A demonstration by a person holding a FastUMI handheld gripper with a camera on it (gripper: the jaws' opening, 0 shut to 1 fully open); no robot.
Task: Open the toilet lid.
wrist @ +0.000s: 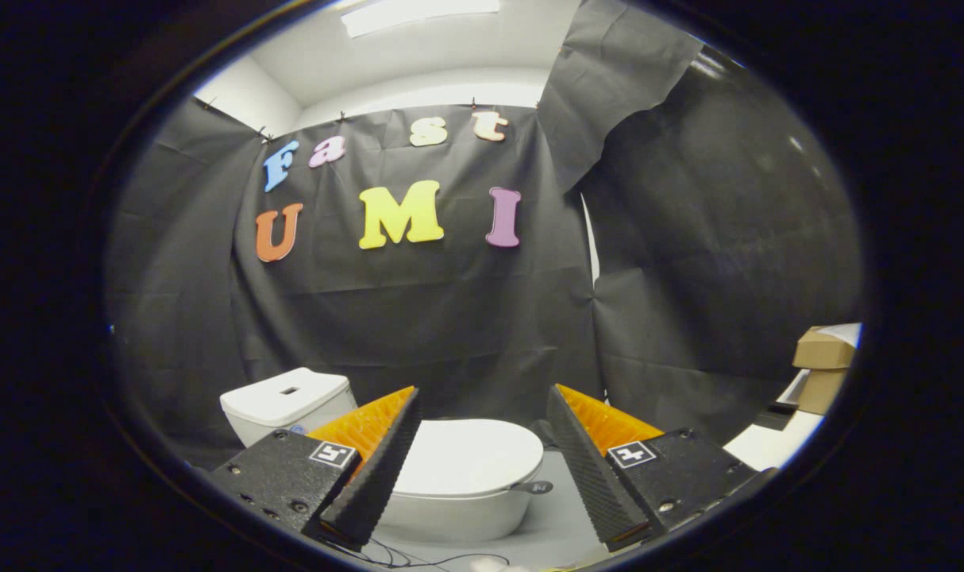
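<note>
No legible text; square coded markers (332, 454) on the hand-held gripper's (483, 393) spread fingers (371, 469).

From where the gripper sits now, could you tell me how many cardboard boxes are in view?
2, stacked off beyond the right finger: the upper box on the lower box. More may be hidden past them. The gripper is open, the closed toilet lid beyond its fingers.
</note>
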